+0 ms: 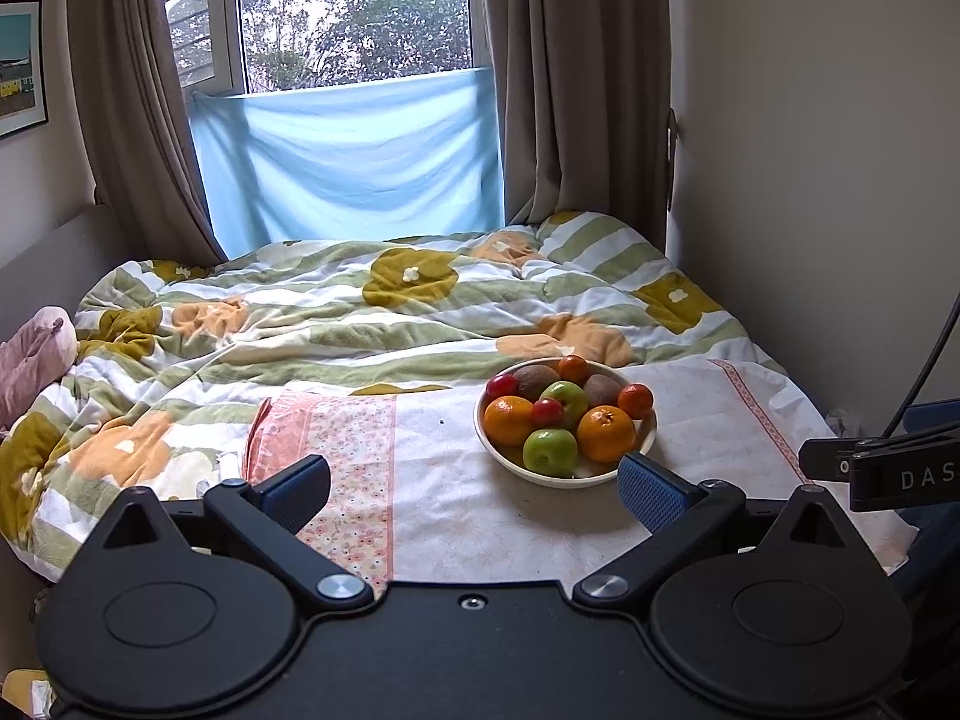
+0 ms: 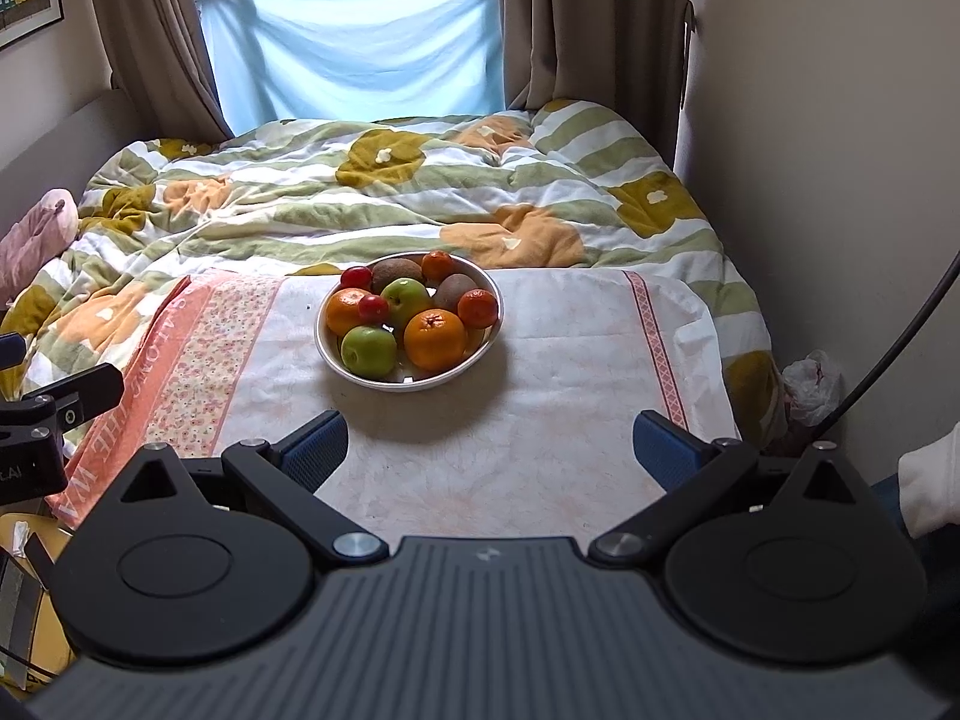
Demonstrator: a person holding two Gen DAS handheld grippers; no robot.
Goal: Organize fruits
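Fruit: two large oranges, two green apples, two brown kiwis, two small tangerines and two small red fruits lie heaped together in a shallow round white bowl [image 2: 480,354], every piece inside the rim and none loose on the cloth.
Bowl's place: it stands on a pale cloth with pink floral borders [image 2: 540,450], spread flat over the foot of the bed, which seems meant to give a level, clean work surface where the crumpled green-striped flowered quilt [image 2: 420,192] would not.
Stage: judged from this alone, the heap fits either mixed fruit waiting to be sorted out or fruit already gathered into one dish; the pictures do not settle which.
Left gripper [image 1: 474,483]: black frame, blue-padded fingers spread wide with nothing between them, held low over the near edge of the cloth; the bowl sits just ahead and toward its right finger, whose blue pad [image 1: 651,492] overlaps the bowl's near rim in the left wrist view, though contact cannot be told.
Right gripper [image 2: 489,447]: likewise spread and empty, level and pointing up the bed, the bowl ahead and left of centre, clear cloth between.
Pair: the two tools sit side by side, each showing at the edge of the other's view.
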